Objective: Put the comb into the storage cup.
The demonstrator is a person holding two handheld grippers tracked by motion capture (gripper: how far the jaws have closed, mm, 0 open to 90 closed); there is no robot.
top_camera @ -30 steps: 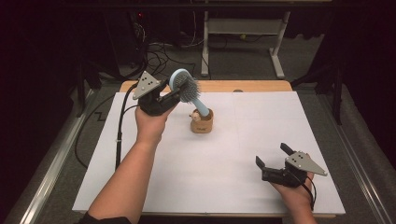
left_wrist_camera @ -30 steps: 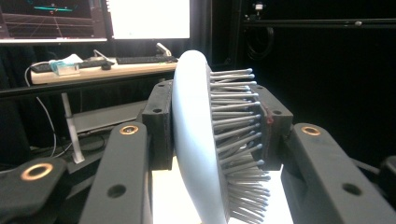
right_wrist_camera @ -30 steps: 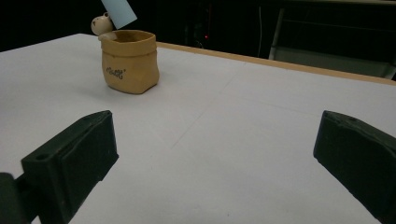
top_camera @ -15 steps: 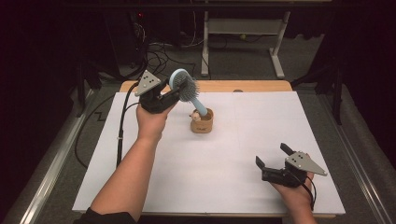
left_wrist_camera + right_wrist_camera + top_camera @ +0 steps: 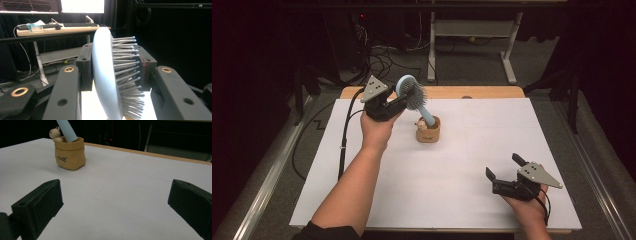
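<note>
Two grippers are in my hands: my left gripper is clamped on the head of the pale blue hairbrush, one pad on its smooth back and the other against the bristle tips, at the far left of the white surface. The brush's long axis slants, head up toward me and left, handle running down into the small tan pot, bristles facing right. My right gripper rests near the front right, jaws wide apart with nothing between them.
</note>
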